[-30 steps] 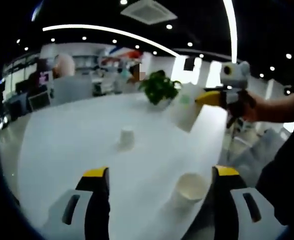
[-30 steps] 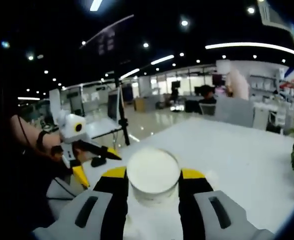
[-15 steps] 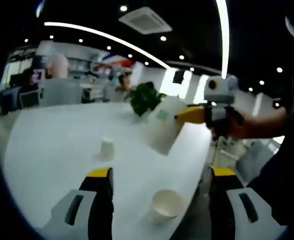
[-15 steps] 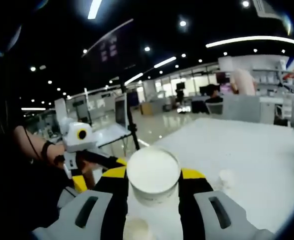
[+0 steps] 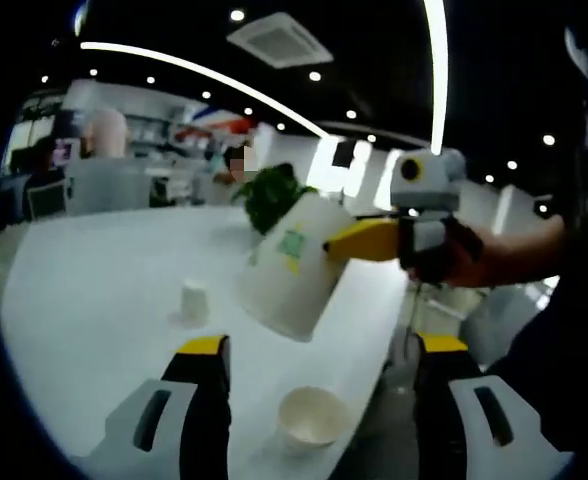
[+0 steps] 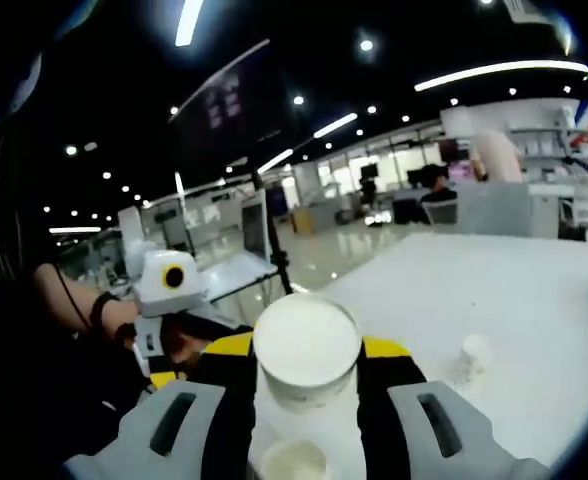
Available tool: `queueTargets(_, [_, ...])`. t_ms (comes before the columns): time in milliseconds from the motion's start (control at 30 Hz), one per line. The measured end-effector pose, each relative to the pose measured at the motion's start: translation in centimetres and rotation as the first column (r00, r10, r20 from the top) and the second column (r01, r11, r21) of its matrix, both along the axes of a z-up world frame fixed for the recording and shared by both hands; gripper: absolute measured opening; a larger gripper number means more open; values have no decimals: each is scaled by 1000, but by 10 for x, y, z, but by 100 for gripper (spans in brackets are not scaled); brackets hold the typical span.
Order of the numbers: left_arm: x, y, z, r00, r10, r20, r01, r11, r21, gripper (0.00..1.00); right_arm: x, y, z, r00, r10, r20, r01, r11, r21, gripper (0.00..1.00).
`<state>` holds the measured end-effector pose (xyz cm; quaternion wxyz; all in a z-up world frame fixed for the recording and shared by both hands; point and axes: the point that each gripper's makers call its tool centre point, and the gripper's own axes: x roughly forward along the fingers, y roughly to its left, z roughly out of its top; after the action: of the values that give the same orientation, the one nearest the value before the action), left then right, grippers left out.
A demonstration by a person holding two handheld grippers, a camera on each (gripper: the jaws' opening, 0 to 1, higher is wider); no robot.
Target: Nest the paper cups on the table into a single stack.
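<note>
A large open office lies ahead of both grippers, under a dark ceiling dotted with small round downlights. Long curved light strips sweep overhead, and a square ceiling air vent sits above the left gripper. The white surface stretches forward, with a green potted plant at its far side. In the right gripper view, a glossy floor reflects bright windows beyond distant desks with monitors.

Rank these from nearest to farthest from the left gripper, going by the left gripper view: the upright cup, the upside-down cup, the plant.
1. Upright cup, on the table between the left gripper's jaws.
2. Upside-down cup, farther out, left of centre.
3. Plant, at the table's far end.
</note>
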<state>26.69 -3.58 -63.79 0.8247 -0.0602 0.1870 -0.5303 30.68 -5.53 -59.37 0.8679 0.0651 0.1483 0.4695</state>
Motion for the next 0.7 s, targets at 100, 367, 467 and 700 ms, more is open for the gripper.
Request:
queueTargets(100, [1,-2,4,1000,-8,-1,8,1000,-17,68,0,1,-2,1000,-1,-10,1,1000,10,35])
queueTargets(367, [-1,-4,16,1000,-24,6,25,996,-81,61,4,-4,-2,998,-26,-59,30,996,81,35])
queueTargets(467, [1,0,19,1000,-8,-4,8,993,-119,57,4,-5,-3,996,-28,-80,36,994,104,35])
queueTargets(700, [4,9,28,999,29,-25,-33,978,-204,50,-1,-1,-3,993,-5,-114,22,989,148,35])
